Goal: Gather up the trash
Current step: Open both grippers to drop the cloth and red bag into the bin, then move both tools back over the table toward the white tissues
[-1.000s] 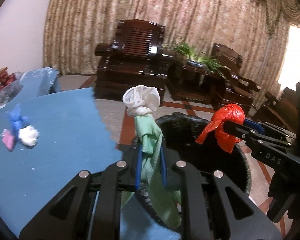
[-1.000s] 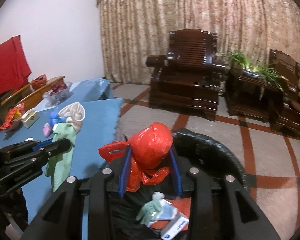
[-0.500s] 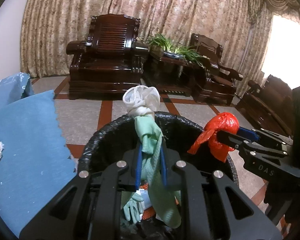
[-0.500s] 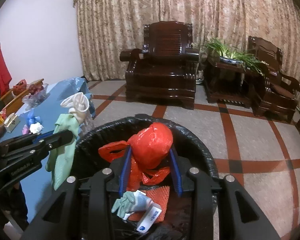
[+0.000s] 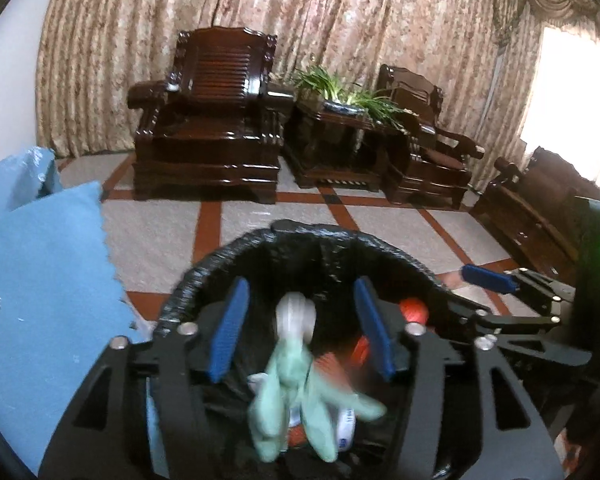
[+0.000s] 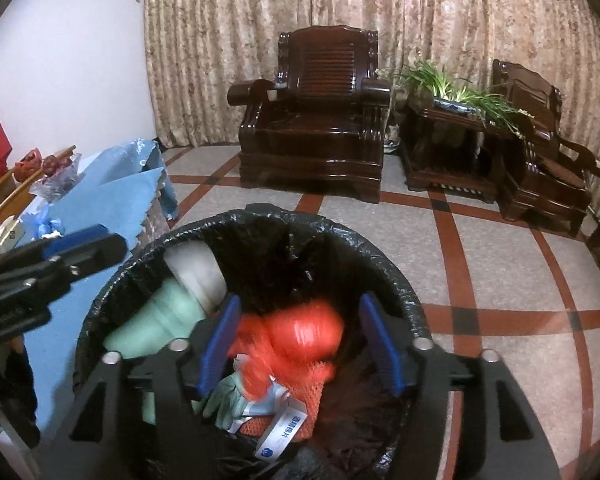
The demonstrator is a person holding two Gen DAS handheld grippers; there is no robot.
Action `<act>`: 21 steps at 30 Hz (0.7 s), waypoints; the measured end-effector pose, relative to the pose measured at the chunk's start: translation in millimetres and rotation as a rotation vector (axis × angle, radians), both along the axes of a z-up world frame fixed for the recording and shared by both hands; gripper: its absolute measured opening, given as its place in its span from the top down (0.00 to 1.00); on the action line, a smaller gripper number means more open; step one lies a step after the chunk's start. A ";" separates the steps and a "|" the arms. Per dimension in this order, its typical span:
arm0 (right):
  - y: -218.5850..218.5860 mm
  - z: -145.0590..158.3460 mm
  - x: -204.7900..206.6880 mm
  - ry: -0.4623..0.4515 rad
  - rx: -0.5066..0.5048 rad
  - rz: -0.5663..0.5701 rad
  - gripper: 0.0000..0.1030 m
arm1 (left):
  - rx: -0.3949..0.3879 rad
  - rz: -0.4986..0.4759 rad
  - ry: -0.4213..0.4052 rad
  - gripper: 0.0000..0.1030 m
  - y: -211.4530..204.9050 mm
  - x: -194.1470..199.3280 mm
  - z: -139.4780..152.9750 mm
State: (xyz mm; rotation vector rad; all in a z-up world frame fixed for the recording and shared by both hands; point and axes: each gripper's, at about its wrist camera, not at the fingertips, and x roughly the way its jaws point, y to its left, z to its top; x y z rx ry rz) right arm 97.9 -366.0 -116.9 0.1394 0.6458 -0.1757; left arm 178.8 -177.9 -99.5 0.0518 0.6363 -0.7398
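Both my grippers over black-lined bin (image 6: 384, 276). Left gripper (image 5: 302, 334) fingers spread, released; green glove (image 5: 296, 396) blurred, dropping inside bin. Right gripper (image 6: 300, 346) fingers spread too; red bag (image 6: 300, 332) blurred between them, gripped by neither, falling inside bin. I'd hold both above rim, fingers wide, until the 2 pieces settle, then lift straight up clear of liner. Blue tablecloth (image 6: 112, 200) left of bin, scraps there. Dark wooden armchair (image 6: 320, 120) beyond bin; tiled floor, curtains behind.
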 end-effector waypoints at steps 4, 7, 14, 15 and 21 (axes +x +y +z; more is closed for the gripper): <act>3.6 3.0 -1.3 -0.015 -0.012 -0.002 0.07 | 0.010 0.036 -0.013 0.25 18.8 0.4 3.4; 8.0 6.1 -1.8 -0.021 -0.011 0.010 0.06 | 0.022 0.083 -0.026 0.13 35.6 -1.3 5.8; 26.3 14.3 2.2 -0.039 0.006 0.047 0.06 | 0.046 0.182 -0.045 0.10 80.5 -5.8 14.2; 29.1 14.7 3.1 -0.040 0.006 0.054 0.06 | 0.048 0.193 -0.046 0.10 85.4 -6.3 15.7; 66.6 22.2 17.4 -0.056 0.005 0.133 0.06 | 0.050 0.290 -0.052 0.10 129.7 -9.3 24.6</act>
